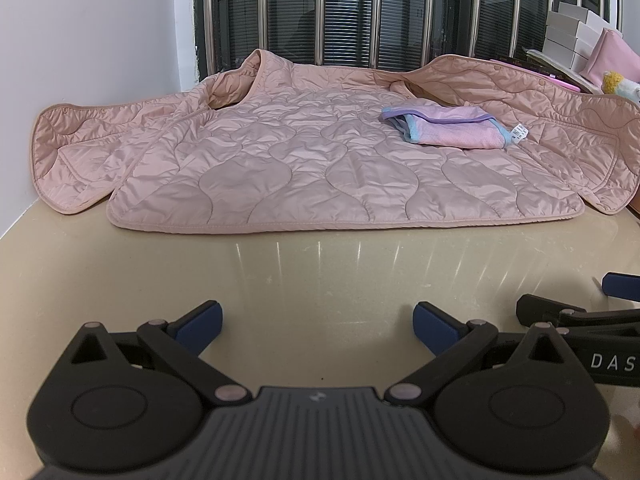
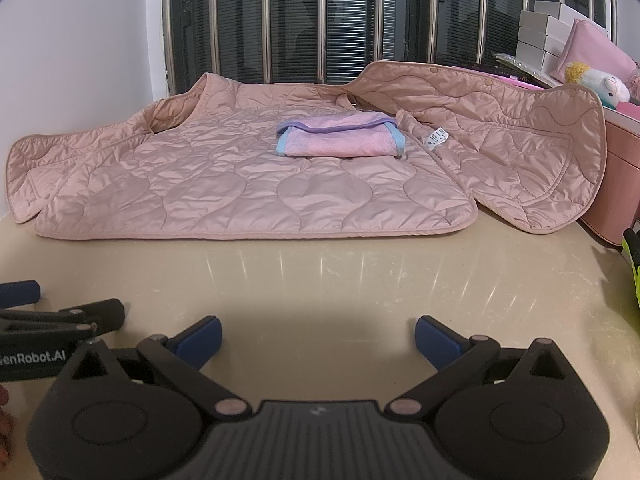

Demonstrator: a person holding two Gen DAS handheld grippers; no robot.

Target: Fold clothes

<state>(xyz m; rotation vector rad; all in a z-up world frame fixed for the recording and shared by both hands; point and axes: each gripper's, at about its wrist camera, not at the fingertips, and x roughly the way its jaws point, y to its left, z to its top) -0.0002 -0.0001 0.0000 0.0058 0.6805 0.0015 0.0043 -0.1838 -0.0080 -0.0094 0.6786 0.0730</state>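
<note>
A pink quilted jacket (image 1: 304, 160) lies spread open on the beige table, its front panels flung out to left and right; it also shows in the right wrist view (image 2: 248, 176). A small folded pink and lilac garment (image 1: 444, 126) with blue trim rests on the jacket's lining, right of centre, also in the right wrist view (image 2: 340, 138). My left gripper (image 1: 318, 326) is open and empty, low over the bare table in front of the jacket's hem. My right gripper (image 2: 318, 334) is open and empty beside it, to the right; part of it shows in the left wrist view (image 1: 580, 304).
The beige table (image 1: 280, 280) runs to a white wall on the left. A barred dark window stands behind the jacket. At the back right are white boxes (image 2: 548, 36), a pink pouch (image 2: 600, 52), a plush toy (image 2: 600, 84) and a pink box (image 2: 616, 184).
</note>
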